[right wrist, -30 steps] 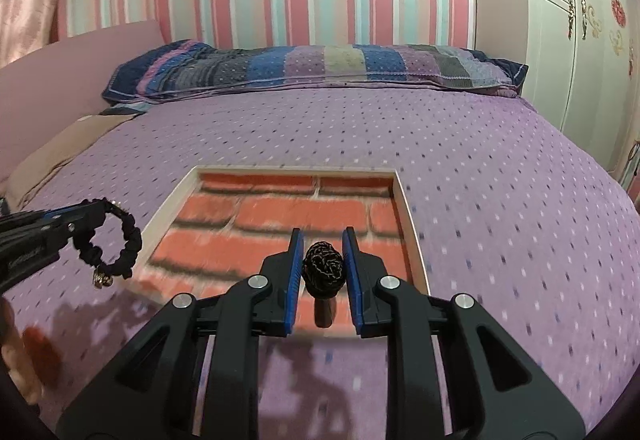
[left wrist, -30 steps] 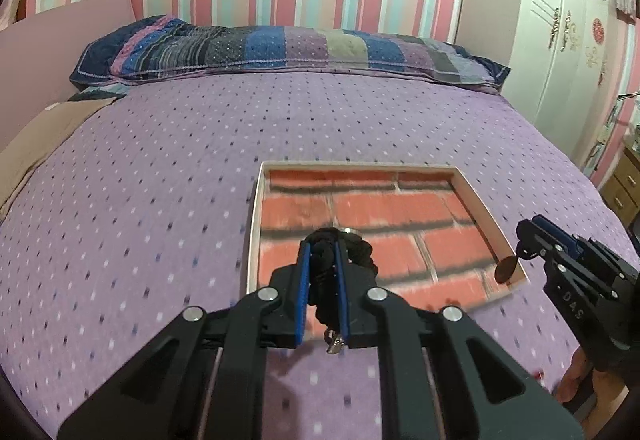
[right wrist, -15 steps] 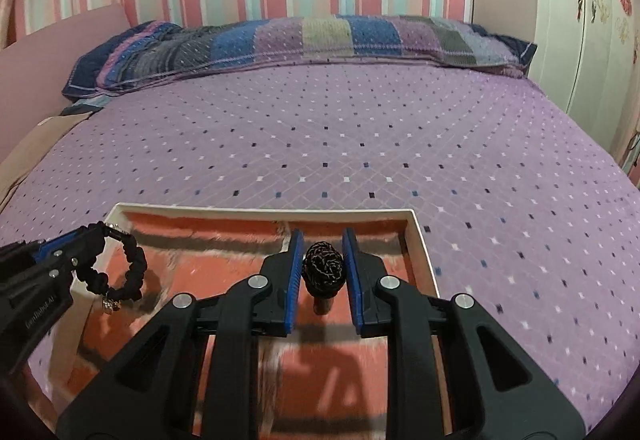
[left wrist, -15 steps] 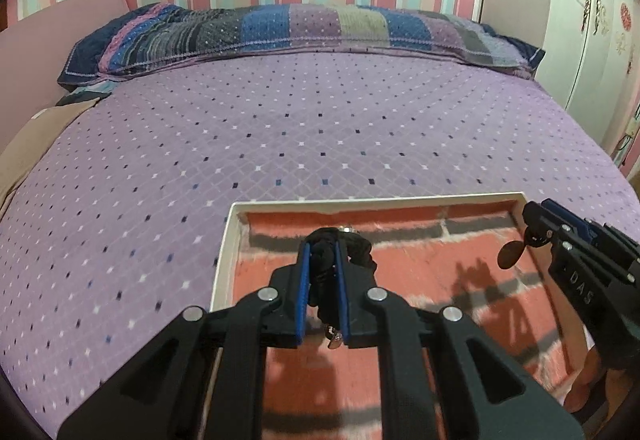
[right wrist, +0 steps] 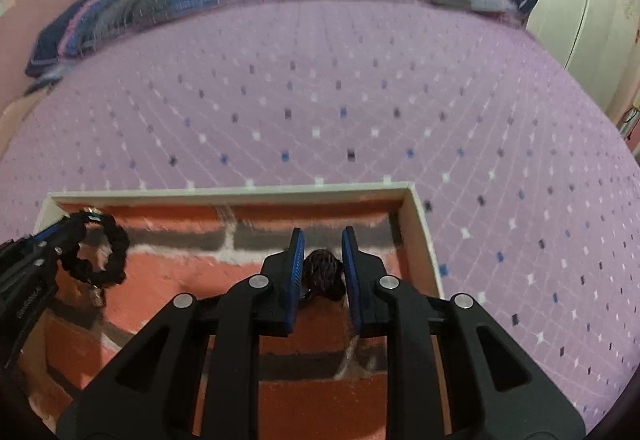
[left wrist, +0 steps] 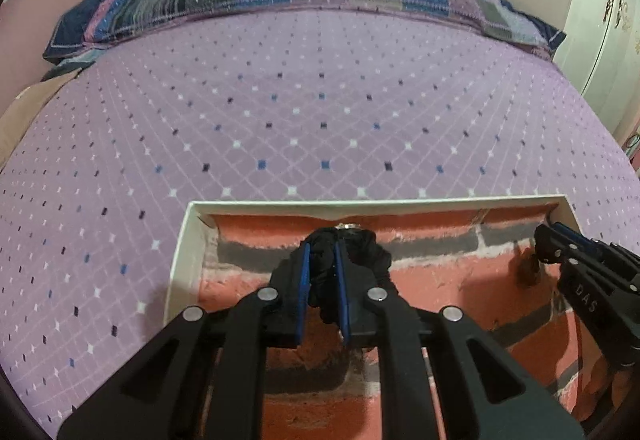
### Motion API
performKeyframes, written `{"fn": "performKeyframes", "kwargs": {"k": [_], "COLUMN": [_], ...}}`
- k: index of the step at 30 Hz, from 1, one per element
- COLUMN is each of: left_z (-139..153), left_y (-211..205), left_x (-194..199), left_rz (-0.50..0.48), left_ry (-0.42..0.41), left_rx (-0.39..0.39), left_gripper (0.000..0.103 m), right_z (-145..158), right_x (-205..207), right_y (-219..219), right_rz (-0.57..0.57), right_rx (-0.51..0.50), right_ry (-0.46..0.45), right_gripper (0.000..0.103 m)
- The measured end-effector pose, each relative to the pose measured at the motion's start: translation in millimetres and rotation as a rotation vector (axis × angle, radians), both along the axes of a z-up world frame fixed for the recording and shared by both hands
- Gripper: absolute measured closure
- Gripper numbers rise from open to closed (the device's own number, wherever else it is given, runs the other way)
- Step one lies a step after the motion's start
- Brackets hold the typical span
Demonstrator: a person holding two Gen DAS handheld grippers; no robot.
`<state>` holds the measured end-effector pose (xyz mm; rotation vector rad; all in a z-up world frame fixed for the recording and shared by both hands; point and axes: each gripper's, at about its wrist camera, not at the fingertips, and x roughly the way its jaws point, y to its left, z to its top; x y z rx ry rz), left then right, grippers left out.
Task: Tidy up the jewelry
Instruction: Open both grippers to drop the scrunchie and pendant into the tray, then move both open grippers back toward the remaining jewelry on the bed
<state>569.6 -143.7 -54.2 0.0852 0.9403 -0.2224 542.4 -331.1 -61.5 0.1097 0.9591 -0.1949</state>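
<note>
Left wrist view: left gripper (left wrist: 322,252) clamped on black beaded bracelet (right wrist: 98,254), right gripper (right wrist: 320,240) pinching dark woven pendant (right wrist: 322,272), both over brick-lined tray (left wrist: 180,272) on purple bedspread (left wrist: 280,100), prob. for drop-off inside.

The bracelet (right wrist: 98,252) looks like matt black braided cord. The tray (left wrist: 178,272) has smooth pale walls and a brick-print floor. The bedspread (left wrist: 320,100) is woven cloth.

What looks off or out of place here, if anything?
Nothing stands out. The left gripper is shut on a black fabric scrunchie, the right gripper on a dark woven bead piece, both over the white-rimmed brick-print tray; no spill or damage.
</note>
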Motion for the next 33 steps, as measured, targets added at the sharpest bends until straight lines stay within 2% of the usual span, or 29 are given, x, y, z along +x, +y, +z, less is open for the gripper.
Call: {"fn": "performKeyframes", "kwargs": {"k": [5,7,9,10,11,12,13,14,19,22,25,33], "left_z": [-14,-17,-18,-18,-18,-18,-17,-14,12,36,56,72], "left_y": [-11,-12,-11,-11,-11,-11,-11,-10,1,11,25,63], "left_x": [8,11,12,12,12,11,10,8,-7,-23,-46,-135], "left_rz": [-0.004,-0.001,0.000,-0.001,-0.002,-0.002,0.000,0.007,0.016,0.021,0.037,0.044], "left_ry": [0.050,0.066,0.069,0.073,0.075,0.076,0.076,0.070,0.046,0.007,-0.034,-0.059], "left_rx": [0.070,0.086,0.079,0.082,0.090,0.097,0.106,0.110,0.084,0.078,0.068,0.010], "left_gripper": [0.089,0.089,0.089,0.088,0.082,0.077,0.060,0.049,0.047,0.044,0.034,0.034], "right_z": [-1,-9,-10,-9,-9,-9,-9,-7,15,35,49,62], "right_x": [4,8,8,8,8,7,5,3,-13,-32,-57,-146], "right_y": [6,4,1,0,-1,-3,-3,-4,-10,-10,-8,13], "right_rz": [0.008,0.014,0.008,0.007,0.014,0.017,0.017,0.018,0.033,0.032,0.030,0.042], "right_rx": [-0.023,0.029,0.045,0.055,0.073,0.086,0.093,0.098,0.139,0.104,0.069,0.032], "right_ry": [0.013,0.063,0.059,0.058,0.057,0.063,0.068,0.069,0.033,-0.009,-0.039,-0.093], "right_gripper": [0.083,0.083,0.082,0.078,0.073,0.060,0.054,0.053,0.044,0.035,0.034,0.031]}}
